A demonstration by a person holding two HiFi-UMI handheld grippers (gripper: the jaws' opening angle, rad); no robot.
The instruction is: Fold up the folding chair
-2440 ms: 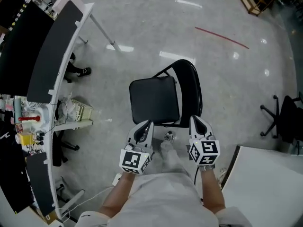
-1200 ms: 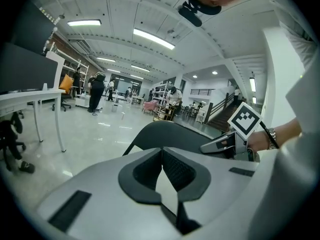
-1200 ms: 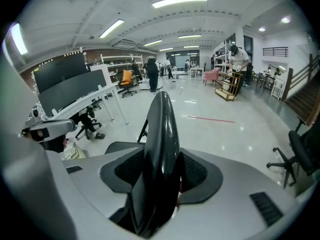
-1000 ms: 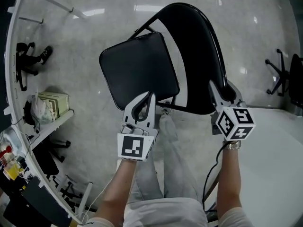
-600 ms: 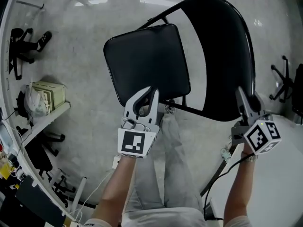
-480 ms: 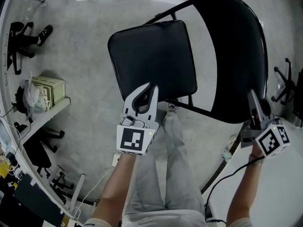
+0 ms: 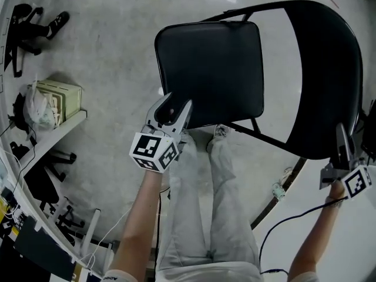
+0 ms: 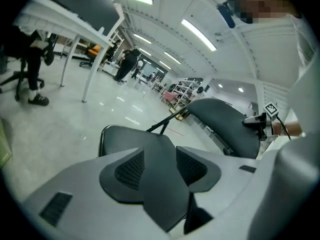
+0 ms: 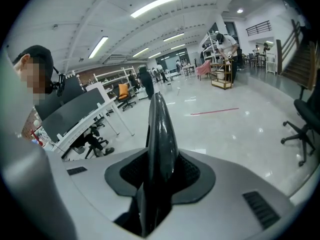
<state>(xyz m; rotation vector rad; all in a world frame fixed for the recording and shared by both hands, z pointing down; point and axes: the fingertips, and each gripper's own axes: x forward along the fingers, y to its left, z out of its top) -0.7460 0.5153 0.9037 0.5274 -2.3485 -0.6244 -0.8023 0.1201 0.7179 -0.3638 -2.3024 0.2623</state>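
Note:
The black folding chair stands open on the floor, seat (image 7: 208, 69) to the left and curved backrest (image 7: 326, 69) to the right. My left gripper (image 7: 170, 107) sits at the seat's near edge. Its jaws have just been opening, and the seat (image 8: 130, 141) reaches in between the pads of the left gripper (image 8: 160, 151) without being pinched. My right gripper (image 7: 342, 143) is at the backrest's top rim. Its jaws have just been closing, and the right gripper (image 9: 160, 156) clamps the thin backrest (image 9: 159, 134) edge-on.
My legs (image 7: 205, 204) stand just behind the chair. A white shelf (image 7: 59, 131) with a box (image 7: 56, 98) runs along the left, and a white table (image 7: 364, 239) is at the lower right. A cable (image 7: 282, 219) hangs from the right arm. Office chairs (image 9: 305, 114) and desks (image 9: 90, 114) stand further off.
My left gripper has dropped to the seat's near edge, rolled leftwards and opened. The right gripper has stayed on the backrest rim. The chair fills more of the head view.

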